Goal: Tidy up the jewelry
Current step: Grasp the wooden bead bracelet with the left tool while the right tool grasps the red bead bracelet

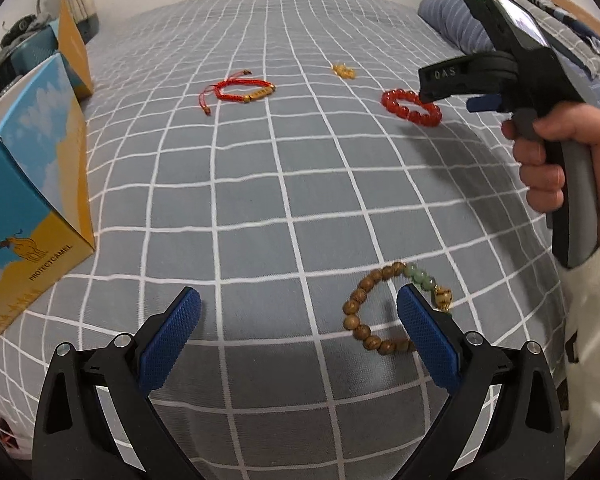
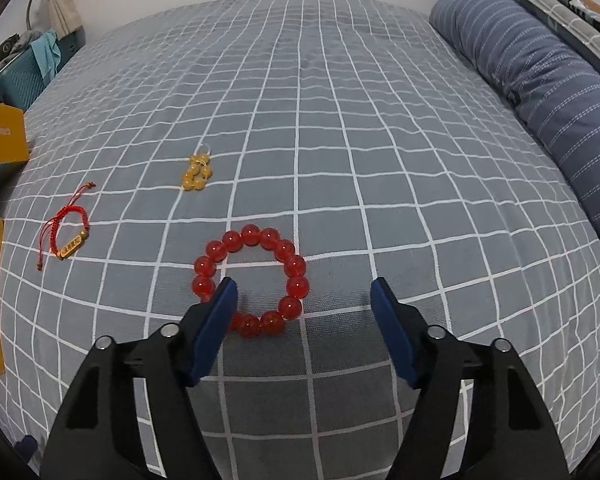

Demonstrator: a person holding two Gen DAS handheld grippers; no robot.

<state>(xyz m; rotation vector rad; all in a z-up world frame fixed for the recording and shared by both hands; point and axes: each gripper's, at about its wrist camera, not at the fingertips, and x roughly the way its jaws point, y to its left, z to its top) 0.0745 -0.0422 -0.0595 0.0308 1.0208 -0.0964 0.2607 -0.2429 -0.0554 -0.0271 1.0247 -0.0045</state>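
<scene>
Straddling red bead bracelet (image 2: pixel 252 280) | right gripper (image 2: pixel 303 292) fingers (pads clear)

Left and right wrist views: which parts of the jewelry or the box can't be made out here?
- Wooden bead bracelet: left wrist view, right side hidden by a blue pad.
- Red bead bracelet: right wrist view, near-left beads hidden by a blue pad.
- Box: left wrist view, cut off by the edge; inside unseen.
- Gold cluster: too small to identify.

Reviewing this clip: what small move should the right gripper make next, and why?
Probably lower a little and close on the red bead bracelet. The right gripper is open, one finger inside the ring and the other outside its right side, with nothing held yet.
</scene>
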